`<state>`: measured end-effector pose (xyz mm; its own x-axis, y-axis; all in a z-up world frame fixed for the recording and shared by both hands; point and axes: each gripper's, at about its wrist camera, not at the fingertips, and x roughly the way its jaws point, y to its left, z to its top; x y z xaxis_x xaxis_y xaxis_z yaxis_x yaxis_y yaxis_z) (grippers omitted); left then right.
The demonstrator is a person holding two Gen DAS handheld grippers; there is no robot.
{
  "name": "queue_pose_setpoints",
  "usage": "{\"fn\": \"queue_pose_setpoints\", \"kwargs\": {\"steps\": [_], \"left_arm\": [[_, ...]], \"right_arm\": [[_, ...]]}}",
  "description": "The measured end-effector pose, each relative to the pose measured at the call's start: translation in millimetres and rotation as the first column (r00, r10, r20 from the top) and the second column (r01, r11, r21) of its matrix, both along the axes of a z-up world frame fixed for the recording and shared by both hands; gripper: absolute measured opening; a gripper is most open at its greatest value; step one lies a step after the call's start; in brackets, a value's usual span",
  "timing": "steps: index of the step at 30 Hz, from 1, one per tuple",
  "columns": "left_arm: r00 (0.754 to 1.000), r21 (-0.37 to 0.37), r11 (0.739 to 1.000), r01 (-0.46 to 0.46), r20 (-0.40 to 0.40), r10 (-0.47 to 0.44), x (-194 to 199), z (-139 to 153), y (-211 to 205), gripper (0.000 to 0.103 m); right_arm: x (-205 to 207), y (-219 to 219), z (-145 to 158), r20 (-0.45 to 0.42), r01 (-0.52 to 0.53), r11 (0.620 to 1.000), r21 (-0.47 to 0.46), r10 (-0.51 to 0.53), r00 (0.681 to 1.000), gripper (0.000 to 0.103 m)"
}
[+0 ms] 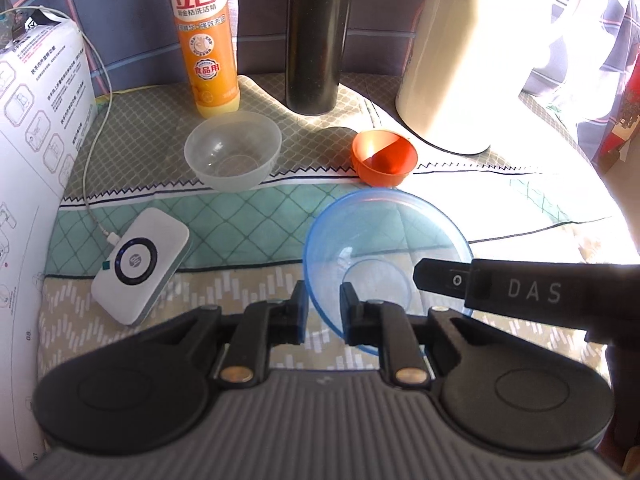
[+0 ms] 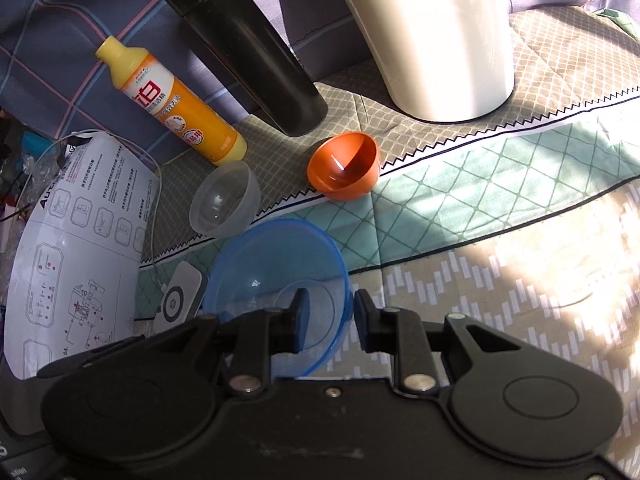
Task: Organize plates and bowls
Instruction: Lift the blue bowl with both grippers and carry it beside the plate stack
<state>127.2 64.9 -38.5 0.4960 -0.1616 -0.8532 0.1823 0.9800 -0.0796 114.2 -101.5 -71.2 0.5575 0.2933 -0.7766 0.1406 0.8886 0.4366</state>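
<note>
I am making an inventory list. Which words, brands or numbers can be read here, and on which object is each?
"立白", "食品用": orange plastic detergent bottle.
"DAS": black right tongs.
"hp": white rounded charger pad.
"04.", "08": white printed instruction sheet; its small text is unreadable.

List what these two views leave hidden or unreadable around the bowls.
- Left wrist view: the blue bowl's near rim is hidden by the left tongs and the other tool's tip.
- Left wrist view: sun glare washes out the cloth right of the white jug.
- Both views: the jug's top is cut off by the frame.
- Right wrist view: whether the right tongs touch the rim.
</note>
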Motion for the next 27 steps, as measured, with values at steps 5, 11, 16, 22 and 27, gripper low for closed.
{"fn": "queue_pose_setpoints", "kwargs": {"steps": [5, 11, 16, 22, 27], "left_arm": [[0.999, 0.002, 0.999, 0.044, 0.003, -0.044, -34.0, 8.5, -9.4, 0.016], [0.994, 0.018, 0.994, 0.109, -0.004, -0.109, -77.4, 11.2, -24.5, 0.017], [0.988, 0.014, 0.988, 0.152, -0.037, -0.152, -104.0, 6.6, -34.0, 0.018], [0.98, 0.017, 0.982, 0.187, -0.078, -0.185, -122.9, -5.1, -41.6, 0.018], [0.977, 0.027, 0.98, 0.197, -0.093, -0.194, -129.2, -10.3, -47.0, 0.018]], "right_arm": [[-39.1, -10.8, 10.5, 0.008, -0.005, 1.0, -0.003, 0.005, 1.0, 0.024], [-83.8, -23.0, 17.1, 0.003, -0.008, 1.0, -0.026, 0.008, 1.0, 0.024], [-118.4, -30.0, 12.4, -0.021, -0.013, 0.999, -0.046, 0.012, 1.0, 0.024], [-148.2, -36.8, -2.6, -0.071, -0.009, 0.999, -0.041, 0.006, 0.997, 0.024], [-161.9, -40.3, -10.4, -0.098, -0.007, 0.999, -0.033, 0.003, 0.995, 0.024]]}}
